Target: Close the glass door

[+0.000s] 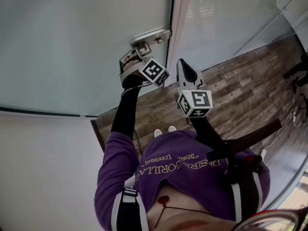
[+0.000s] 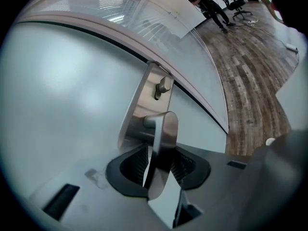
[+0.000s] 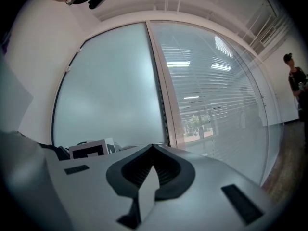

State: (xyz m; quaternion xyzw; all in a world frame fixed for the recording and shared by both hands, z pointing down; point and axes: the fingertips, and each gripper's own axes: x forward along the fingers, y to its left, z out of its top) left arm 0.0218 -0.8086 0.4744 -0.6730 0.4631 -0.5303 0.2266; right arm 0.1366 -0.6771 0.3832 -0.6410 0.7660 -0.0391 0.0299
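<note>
one frosted glass door (image 1: pixel 72 42), wood-plank floor (image 1: pixel 240 90) beyond; left gripper (image 2: pixel 160 170) jaws parted round lever handle (image 2: pixel 164 129), right gripper (image 3: pixel 153 170) jaws together, empty.

Grey-brown wood-plank floor (image 1: pixel 240 90) with a pair of white shoes (image 1: pixel 158 133) and, far off, black office chairs (image 2: pixel 237 5)

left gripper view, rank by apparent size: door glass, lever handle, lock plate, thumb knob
1. door glass
2. lock plate and lever handle: look alike, and the handle is nearer the camera
3. thumb knob
</note>
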